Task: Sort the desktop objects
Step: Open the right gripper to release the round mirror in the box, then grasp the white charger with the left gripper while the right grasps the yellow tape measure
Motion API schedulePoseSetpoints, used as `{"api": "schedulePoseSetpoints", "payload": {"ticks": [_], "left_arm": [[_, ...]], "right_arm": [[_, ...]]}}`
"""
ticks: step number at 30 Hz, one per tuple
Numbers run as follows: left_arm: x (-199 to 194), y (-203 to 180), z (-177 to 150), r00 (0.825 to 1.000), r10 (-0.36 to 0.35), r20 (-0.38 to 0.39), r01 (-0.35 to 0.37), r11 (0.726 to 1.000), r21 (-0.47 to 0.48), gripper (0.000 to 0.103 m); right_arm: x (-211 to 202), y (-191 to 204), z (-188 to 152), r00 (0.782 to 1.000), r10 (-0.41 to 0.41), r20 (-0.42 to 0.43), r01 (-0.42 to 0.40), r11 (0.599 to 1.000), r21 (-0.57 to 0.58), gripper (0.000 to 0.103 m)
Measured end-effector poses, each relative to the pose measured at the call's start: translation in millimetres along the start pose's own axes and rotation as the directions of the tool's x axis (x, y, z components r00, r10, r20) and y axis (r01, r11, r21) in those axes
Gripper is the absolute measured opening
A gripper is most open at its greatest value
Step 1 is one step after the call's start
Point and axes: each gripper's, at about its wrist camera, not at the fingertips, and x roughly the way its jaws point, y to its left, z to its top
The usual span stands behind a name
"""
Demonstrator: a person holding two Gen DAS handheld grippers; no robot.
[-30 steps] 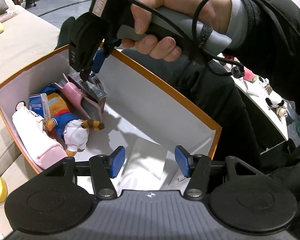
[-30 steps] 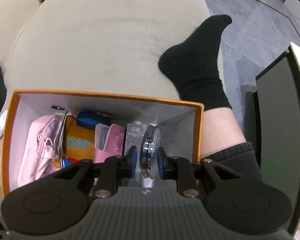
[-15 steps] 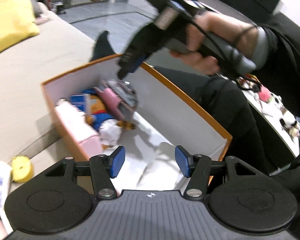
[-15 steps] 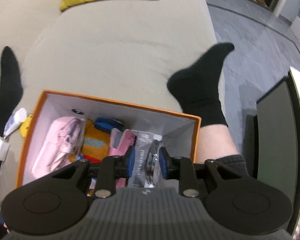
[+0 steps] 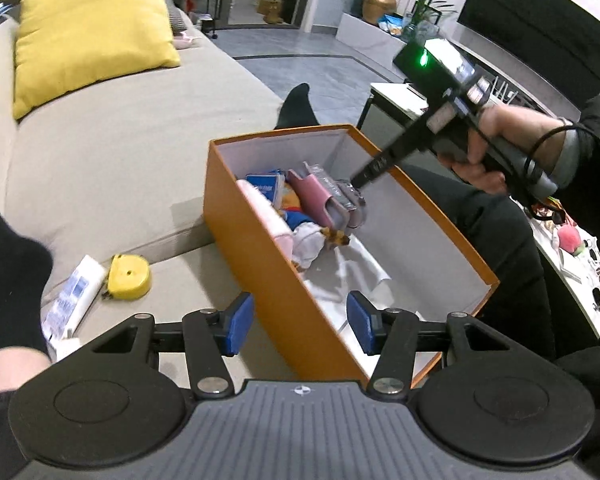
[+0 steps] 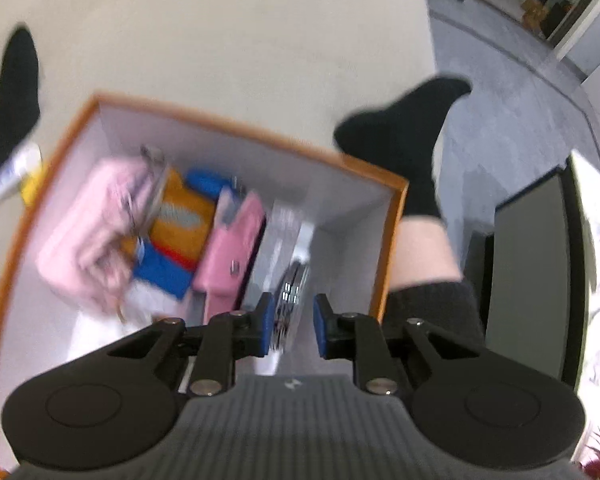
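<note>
While the right hand-held gripper (image 6: 290, 326) closes its jaws around the shiny metal disc (image 6: 288, 312) standing in the orange box (image 5: 260, 248), the left hand-held gripper (image 5: 298, 324) hangs open, slowly closing on nothing. That disc looks hard, slippery and heavy, so pinch its flat sides.

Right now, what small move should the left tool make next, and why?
Probably swing the left tool left toward the yellow tape measure. It lies unsorted on the sofa outside the orange box, and the tool's closing jaws hold nothing.
</note>
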Motion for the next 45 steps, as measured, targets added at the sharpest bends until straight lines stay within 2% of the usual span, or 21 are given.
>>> {"api": "schedulePoseSetpoints", "payload": {"ticks": [6,12,18,21,25,36,41,45], "left_arm": [[-5.2,1.7,-10.7,1.000,0.002,0.005,-0.002,1.000,-0.008,0.061],[-3.7,2.4,-14.6,1.000,-0.002,0.001,0.002,1.000,-0.008,0.061],[0.3,1.4,-13.1,1.000,-0.008,0.001,0.008,1.000,-0.008,0.061],[0.6,-0.1,-12.9,1.000,-0.014,0.001,0.014,1.000,-0.002,0.061],[1.8,0.6,-12.8,1.000,-0.014,-0.002,0.014,1.000,-0.003,0.061],[1.7,0.1,-9.4,1.000,-0.008,0.007,0.008,1.000,-0.007,0.061],[-6.2,9.7,-7.7,0.999,0.042,0.016,-0.042,0.999,-0.024,0.061],[-15.3,20.7,-10.2,0.993,0.119,0.025,-0.118,0.993,-0.018,0.061]], "right_arm": [[17.8,6.7,-3.7,0.999,-0.044,-0.024,0.043,0.999,-0.015,0.015],[13.8,5.9,2.4,0.997,-0.079,0.011,0.079,0.997,-0.009,0.014],[18.9,-6.5,19.3,0.992,-0.113,0.052,0.108,0.990,0.094,0.014],[28.2,-6.3,21.3,0.988,-0.146,0.045,0.141,0.985,0.103,0.014],[32.8,-5.7,24.7,0.987,-0.151,0.060,0.145,0.985,0.099,0.014],[20.6,-16.2,29.1,0.996,-0.045,0.078,0.033,0.988,0.150,0.019],[-1.9,-8.6,23.5,0.991,-0.005,0.134,-0.011,0.992,0.122,0.019],[-29.3,2.8,16.1,0.970,0.072,0.232,-0.089,0.994,0.066,0.019]]}}
